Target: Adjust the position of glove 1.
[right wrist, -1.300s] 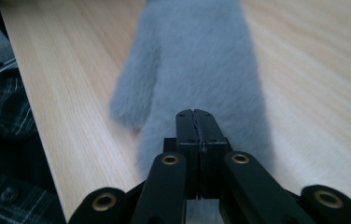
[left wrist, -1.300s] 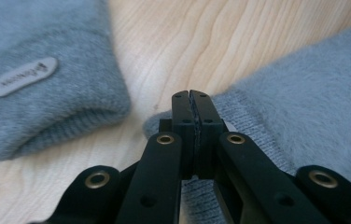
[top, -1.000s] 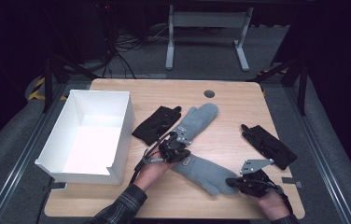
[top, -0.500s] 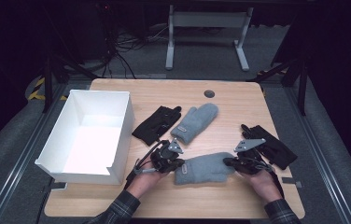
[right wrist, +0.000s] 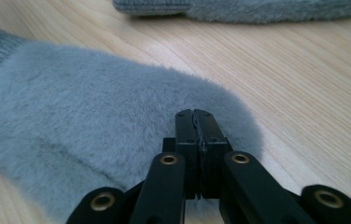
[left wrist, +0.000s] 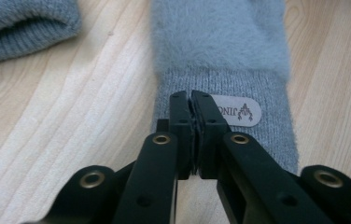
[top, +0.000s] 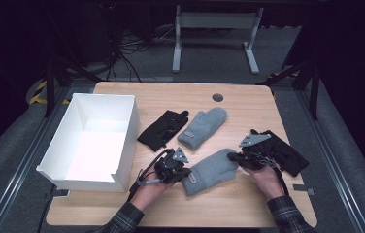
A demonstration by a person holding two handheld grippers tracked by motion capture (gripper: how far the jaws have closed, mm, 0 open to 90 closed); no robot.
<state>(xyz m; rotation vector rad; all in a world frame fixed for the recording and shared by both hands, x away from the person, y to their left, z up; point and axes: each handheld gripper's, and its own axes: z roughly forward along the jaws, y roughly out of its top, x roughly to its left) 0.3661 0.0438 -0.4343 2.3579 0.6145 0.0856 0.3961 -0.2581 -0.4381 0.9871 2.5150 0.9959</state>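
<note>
Mitten (top: pixel 211 170) flat between both grippers, left gripper (top: pixel 183 174) clenched on cuff, right gripper (top: pixel 232 157) on fingertip end.

A fluffy grey mitten (top: pixel 211 170) is laid flat on the table (top: pixel 248 204), its ribbed cuff, bearing a pale label (left wrist: pixel 235 110), turned toward the near left and its rounded tip toward the right.

Both hands rest low, left gripper (top: pixel 183 170) and right gripper (top: pixel 234 157) with jaws pressed together.
</note>
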